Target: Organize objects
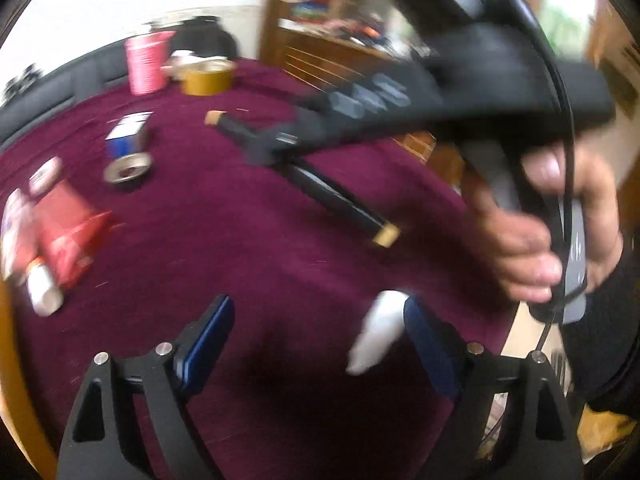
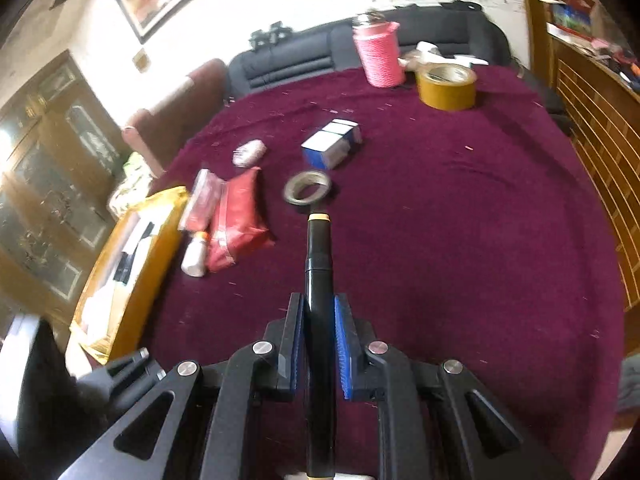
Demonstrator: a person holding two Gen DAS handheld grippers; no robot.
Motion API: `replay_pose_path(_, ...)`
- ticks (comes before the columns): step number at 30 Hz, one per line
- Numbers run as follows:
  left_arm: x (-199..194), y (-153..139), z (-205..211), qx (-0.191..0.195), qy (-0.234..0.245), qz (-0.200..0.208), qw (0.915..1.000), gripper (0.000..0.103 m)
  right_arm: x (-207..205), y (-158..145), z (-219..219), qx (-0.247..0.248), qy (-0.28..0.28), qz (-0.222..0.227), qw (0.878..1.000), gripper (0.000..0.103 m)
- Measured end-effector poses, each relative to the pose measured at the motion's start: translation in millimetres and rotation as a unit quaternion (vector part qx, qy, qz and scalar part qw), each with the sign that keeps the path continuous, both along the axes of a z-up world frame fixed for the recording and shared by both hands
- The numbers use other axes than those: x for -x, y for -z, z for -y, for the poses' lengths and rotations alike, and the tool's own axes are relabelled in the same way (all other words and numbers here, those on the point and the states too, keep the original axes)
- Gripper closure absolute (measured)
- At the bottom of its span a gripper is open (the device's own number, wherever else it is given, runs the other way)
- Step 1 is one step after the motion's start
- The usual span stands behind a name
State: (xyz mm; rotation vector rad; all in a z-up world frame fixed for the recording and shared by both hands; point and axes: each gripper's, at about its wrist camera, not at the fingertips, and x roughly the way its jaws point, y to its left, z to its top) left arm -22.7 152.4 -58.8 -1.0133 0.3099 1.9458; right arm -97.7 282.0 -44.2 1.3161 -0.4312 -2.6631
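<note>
The black marker (image 2: 318, 264), a long black stick with a yellow band at each end, is clamped between the blue pads of the right gripper (image 2: 319, 316) and held above the middle of the maroon tablecloth (image 2: 460, 240), its far tip pointing toward a small tape ring (image 2: 307, 190). The grip sits near the marker's midpoint, so it should carry level; a slow lowering would keep it from swinging. The left gripper (image 1: 316, 332) hangs with its fingers wide apart and holds nothing, and a small white object (image 1: 376, 336), too blurred to name, lies just beside its right finger. Toward the left edge of the cloth lie a red pouch (image 2: 236, 220) and a white bottle (image 2: 196, 254), beside a yellow tray (image 2: 132, 260). That tray looks the likely destination, though this is only a judgement.
</note>
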Motion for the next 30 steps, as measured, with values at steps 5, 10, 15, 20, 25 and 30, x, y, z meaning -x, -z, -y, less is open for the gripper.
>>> replay_pose_path(5,-21.9,21.5,-44.3,0.062,0.046,-0.032,0.9965,0.035,-8.0,2.7,-27.3,0.009,0.025,0.005,1.000,0.088)
replay_pose_path(10,-17.5,36.4,-46.6,0.071,0.031,-0.003,0.9970,0.077,-13.5,0.3,-32.5,0.018,0.027,-0.001,0.999,0.088)
replay_pose_path(15,-14.9,30.2,-21.6,0.032,-0.002,0.019,0.9993,0.078,-12.8,3.7,-18.4,0.035,0.009,0.000,0.999,0.088)
replay_pose_path(20,-13.9,-0.1,55.3,-0.043,-0.076,0.059,0.9944,0.078,-12.6,0.9,15.6,0.042,-0.027,0.000,0.999,0.088)
replay_pose_path(25,-2.2,-40.6,168.3,-0.069,-0.189,0.064,0.9774,0.078,-6.5,-7.2,84.0,0.052,-0.100,-0.005,0.994,0.088)
replay_pose_path(30,39.3,-65.5,269.9,-0.043,-0.329,0.039,0.9424,0.078,17.2,-11.2,166.0,0.059,-0.173,-0.006,0.983,0.088)
